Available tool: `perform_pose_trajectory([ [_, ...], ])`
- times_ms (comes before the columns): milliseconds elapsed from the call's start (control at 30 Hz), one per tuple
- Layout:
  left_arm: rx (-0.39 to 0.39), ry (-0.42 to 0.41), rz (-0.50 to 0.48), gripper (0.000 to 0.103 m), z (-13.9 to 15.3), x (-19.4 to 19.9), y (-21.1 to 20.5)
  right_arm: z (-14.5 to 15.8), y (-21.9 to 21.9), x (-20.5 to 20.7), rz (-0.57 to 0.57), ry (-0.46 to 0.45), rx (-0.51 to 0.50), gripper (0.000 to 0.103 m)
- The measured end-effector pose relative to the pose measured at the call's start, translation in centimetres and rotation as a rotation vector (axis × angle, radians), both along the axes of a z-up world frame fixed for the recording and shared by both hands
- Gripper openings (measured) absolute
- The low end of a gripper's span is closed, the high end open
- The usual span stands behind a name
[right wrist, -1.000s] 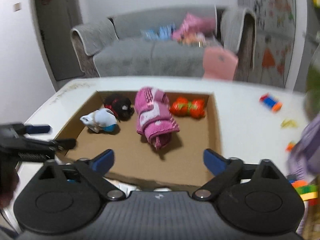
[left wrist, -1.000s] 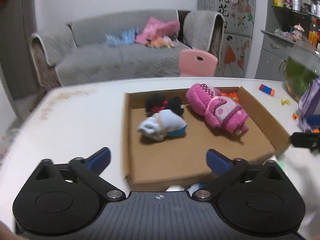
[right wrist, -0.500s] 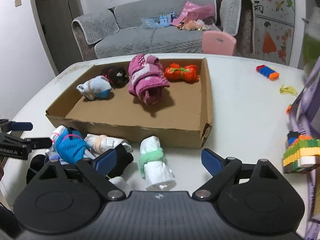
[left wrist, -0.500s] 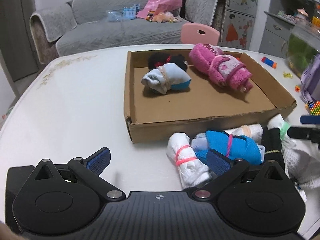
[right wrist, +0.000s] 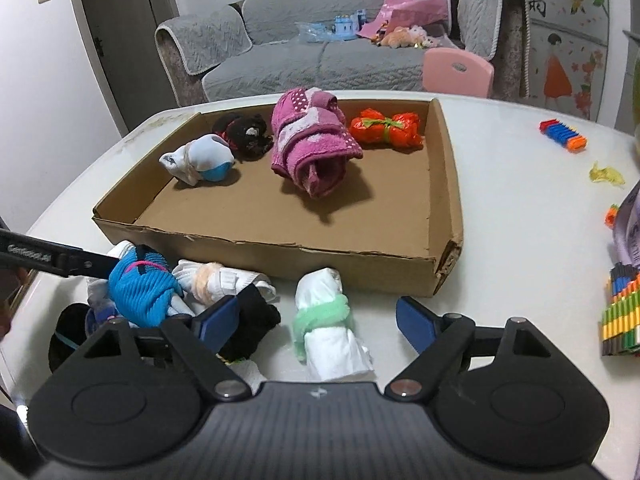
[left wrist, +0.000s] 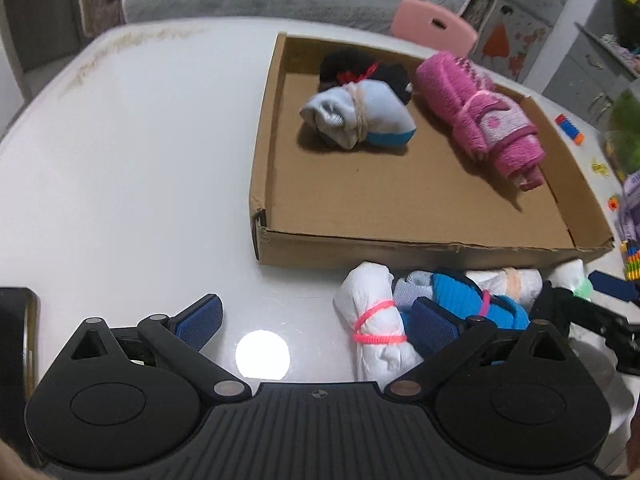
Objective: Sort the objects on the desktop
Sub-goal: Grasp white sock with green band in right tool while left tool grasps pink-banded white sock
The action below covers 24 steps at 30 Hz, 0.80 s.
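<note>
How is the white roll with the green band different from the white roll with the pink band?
The green-band roll lies between the open fingers of the right tool, whose jaws have just been closing; the pink-band roll lies between those of the left tool. The green band is wide and soft; the pink band is a thin cord. Both are white rolls on the table, outside the box.

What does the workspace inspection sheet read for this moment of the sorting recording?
Surface: white table, glossy.
Job's things: cardboard tray holds four bundles, including pink towel roll; blue sock bundle and green-banded white roll lie outside its near wall.
Clutter: colourful block stack at right.
Grippers: right tool open around the green-banded roll, jaws just closing; left tool open.
Cables: nothing seen.
Surroundings: grey sofa, pink chair.
</note>
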<state>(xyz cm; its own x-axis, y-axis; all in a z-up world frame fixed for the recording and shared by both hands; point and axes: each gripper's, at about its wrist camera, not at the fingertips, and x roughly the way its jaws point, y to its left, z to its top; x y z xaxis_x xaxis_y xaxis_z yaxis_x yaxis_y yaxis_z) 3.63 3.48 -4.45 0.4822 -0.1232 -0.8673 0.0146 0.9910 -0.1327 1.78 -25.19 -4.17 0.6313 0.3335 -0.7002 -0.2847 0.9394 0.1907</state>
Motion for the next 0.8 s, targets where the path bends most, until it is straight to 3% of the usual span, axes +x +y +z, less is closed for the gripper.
perform_pose_trajectory([
  [200,-0.012,0.04,0.039,0.101,-0.2,0.8,-0.2,-0.3,-0.5,0.1,-0.006,0.022,0.023,0.077],
  [300,-0.008,0.045,0.048,0.101,-0.2,0.8,-0.4,-0.2,-1.0,0.2,-0.013,0.029,0.036,0.069],
  [433,0.002,0.039,0.054,0.1,-0.2,0.7,-0.7,-0.3,-1.1,0.2,-0.032,0.031,0.015,0.069],
  [567,-0.036,0.043,0.075,0.099,0.1,0.4,0.2,-0.3,-1.4,0.3,-0.035,0.034,0.023,0.063],
  [800,0.043,0.052,0.068,0.099,0.0,0.1,0.3,-0.5,-1.6,0.3,-0.043,0.038,0.009,0.062],
])
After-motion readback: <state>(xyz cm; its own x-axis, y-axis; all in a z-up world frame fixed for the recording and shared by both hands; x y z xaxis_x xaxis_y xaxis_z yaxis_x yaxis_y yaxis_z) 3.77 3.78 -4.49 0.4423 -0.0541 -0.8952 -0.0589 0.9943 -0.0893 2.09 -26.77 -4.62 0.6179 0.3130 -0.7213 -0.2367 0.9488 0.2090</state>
